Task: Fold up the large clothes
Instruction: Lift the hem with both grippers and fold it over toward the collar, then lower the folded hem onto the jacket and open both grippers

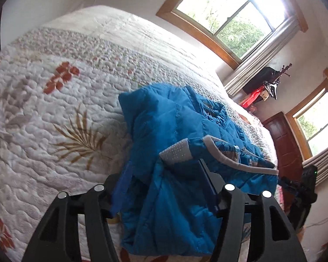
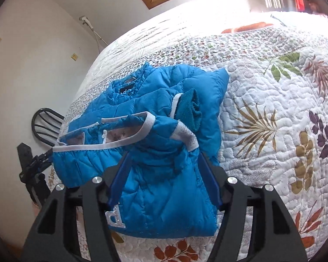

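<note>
Blue puffer jacket (image 2: 164, 135) lies bunched on the floral quilt (image 2: 273, 100) of the bed. Left gripper (image 1: 164, 174) and right gripper (image 2: 164, 170) both spread wide, straddling jacket fabric, nothing clamped.

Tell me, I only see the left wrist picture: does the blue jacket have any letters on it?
Observer: Yes. The right wrist view shows a white letter patch on the jacket, near its close edge.
Child: Is anything lying on top of it?
Observer: A darker, fuzzy teal piece sits on top, beside a white trim.
Child: What else is in the room?
Observer: A dark chair stands by the wall.
</note>
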Tool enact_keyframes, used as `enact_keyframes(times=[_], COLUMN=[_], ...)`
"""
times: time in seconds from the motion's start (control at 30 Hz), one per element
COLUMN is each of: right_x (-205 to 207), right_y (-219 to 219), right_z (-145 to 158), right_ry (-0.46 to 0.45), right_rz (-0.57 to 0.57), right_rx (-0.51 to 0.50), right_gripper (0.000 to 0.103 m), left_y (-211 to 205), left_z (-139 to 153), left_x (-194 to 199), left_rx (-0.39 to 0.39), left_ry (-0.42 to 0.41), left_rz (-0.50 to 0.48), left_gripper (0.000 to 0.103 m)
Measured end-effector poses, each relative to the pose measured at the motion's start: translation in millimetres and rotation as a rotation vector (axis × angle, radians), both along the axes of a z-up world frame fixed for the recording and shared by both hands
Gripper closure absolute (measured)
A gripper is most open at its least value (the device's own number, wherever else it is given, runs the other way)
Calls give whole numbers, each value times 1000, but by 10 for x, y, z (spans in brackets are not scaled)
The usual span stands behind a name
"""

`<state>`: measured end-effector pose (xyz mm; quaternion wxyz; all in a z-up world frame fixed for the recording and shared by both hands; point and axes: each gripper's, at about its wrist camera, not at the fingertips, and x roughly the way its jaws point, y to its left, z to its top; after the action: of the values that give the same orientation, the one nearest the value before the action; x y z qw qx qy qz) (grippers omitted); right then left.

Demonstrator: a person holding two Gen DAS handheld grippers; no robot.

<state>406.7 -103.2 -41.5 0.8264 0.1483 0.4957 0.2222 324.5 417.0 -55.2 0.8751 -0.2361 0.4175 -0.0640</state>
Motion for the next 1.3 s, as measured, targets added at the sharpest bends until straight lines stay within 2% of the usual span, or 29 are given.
enact_keyframes(times=[0.07,0.2,0.27,0.33,0.43,0.47,0.5,0.53,0.57,0.63,0.77,0.9,1.07,1.2,1.3], right_x=[60,203,271,329,343,325,309,286,262,201,44,-54,204,658,1018], right_y=[101,361,491,588,676,675,661,642,611,539,408,378,367,392,437], right_z=[-9,-83,-144,-214,-268,-265,-259,-245,-227,-172,38,417,903,1075,982], right_ry=[-31,-70,-81,-84,-109,-120,-127,-131,-138,-154,-183,-239,-262,-228,-185], right_rz=[18,100,146,164,162,159,152,148,141,122,98,74,11,-31,-57], right_rx=[-48,-128,-166,-210,-273,-287,-294,-293,-287,-267,-192,-148,-103,-96,-92], right_gripper=[40,38,33,33,57,68,80,83,88,90,92,93,93,93,93], left_y=[-103,-452,-638,-779,-904,-935,-951,-946,-942,-899,-829,-867,-872,-813,-759], left_z=[22,62,57,33,-35,-61,-74,-93,-100,-93,73,407,938,1127,1029], left_x=[25,112,156,222,382,421,443,459,437,387,177,1,167,648,1068], left_rx=[104,310,376,404,448,456,458,456,451,425,390,417,424,422,433], left_ry=[-35,-121,-163,-182,-147,-135,-124,-111,-107,-118,-195,-296,-391,-358,-295], left_rz=[-12,-120,-187,-240,-238,-232,-229,-221,-212,-195,-147,-107,-52,-33,-24], left_gripper=[41,39,34,32,33,39,54,62,77,87,91,91,91,91,91])
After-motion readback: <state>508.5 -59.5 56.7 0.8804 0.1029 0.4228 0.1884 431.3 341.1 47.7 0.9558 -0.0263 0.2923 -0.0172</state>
